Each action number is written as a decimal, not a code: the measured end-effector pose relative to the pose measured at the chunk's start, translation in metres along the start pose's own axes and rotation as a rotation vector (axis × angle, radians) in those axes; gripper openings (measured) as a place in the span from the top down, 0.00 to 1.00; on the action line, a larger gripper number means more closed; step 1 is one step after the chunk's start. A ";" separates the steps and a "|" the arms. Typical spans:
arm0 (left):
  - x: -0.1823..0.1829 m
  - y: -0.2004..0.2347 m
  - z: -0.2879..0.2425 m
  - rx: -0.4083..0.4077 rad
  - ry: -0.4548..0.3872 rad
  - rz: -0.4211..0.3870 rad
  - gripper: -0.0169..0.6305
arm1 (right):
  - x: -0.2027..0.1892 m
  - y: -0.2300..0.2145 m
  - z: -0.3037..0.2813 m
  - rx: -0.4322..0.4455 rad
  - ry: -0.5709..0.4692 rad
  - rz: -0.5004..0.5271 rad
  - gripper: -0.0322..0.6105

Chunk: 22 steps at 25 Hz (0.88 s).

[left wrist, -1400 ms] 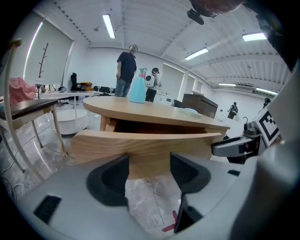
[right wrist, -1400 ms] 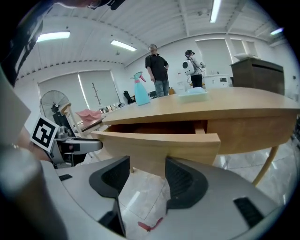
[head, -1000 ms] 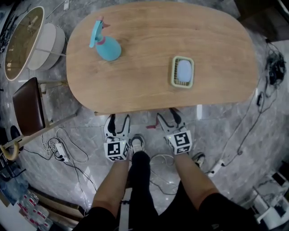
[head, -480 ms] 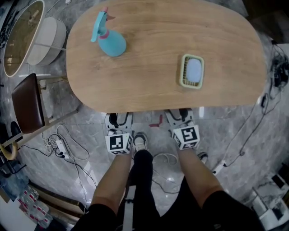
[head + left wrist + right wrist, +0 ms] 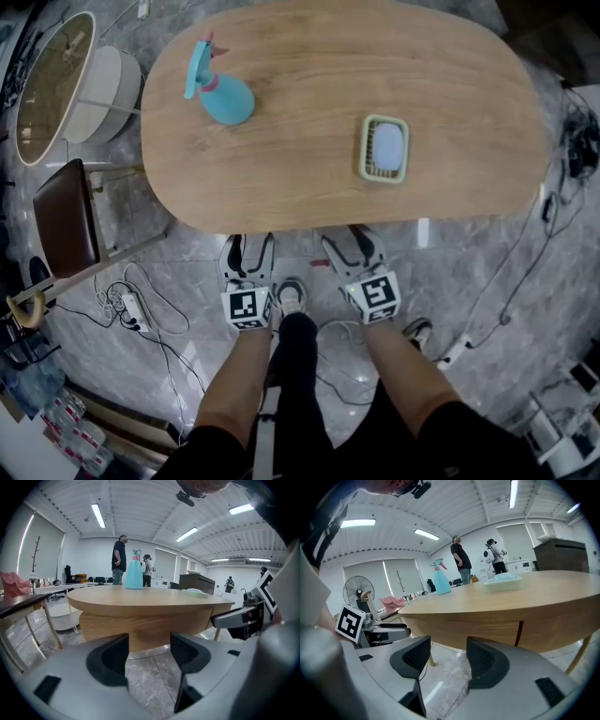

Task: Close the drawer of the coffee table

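Currently holding nothing in left gripper (image 5: 247, 246) or right gripper (image 5: 353, 242), jaws spread wide on both. Press drawer (image 5: 483, 629) squarely into table (image 5: 281, 211), evenly. Stop once flush.

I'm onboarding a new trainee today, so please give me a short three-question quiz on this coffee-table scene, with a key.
1. True or false: the turquoise plastic spray bottle stands on the oval wooden coffee table nearer the left gripper than the right gripper.
2. What is between the right gripper's jaws? A) the spray bottle B) nothing C) a table leg
3. Fill in: seen from the head view, the pale green rectangular tray with a light blue centre lies to the ___ of the spray bottle.

Key: 1 true; 2 B; 3 right.
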State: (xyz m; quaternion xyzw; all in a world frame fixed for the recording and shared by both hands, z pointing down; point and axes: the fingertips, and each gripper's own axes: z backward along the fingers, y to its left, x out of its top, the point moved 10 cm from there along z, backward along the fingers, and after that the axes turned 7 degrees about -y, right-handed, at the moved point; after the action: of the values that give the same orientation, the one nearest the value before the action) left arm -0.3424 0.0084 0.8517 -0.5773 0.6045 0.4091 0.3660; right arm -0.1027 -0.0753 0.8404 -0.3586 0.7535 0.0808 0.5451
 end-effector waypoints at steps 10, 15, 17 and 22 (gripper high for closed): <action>0.056 -0.039 0.072 0.024 0.011 -0.035 0.57 | 0.076 0.033 0.078 0.084 -0.069 0.053 0.60; 0.130 -0.047 0.105 0.058 -0.045 -0.051 0.57 | 0.152 0.041 0.122 0.109 -0.114 0.107 0.60; 0.156 -0.053 0.127 0.079 -0.045 -0.041 0.57 | 0.182 0.047 0.149 0.114 -0.117 0.108 0.60; 0.240 -0.071 0.154 0.080 -0.098 -0.065 0.57 | 0.261 0.042 0.203 0.110 -0.164 0.116 0.60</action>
State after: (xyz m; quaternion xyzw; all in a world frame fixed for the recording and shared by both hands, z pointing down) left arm -0.2917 0.0539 0.5660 -0.5609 0.5826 0.4001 0.4310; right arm -0.0127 -0.0582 0.5198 -0.2764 0.7292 0.0998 0.6180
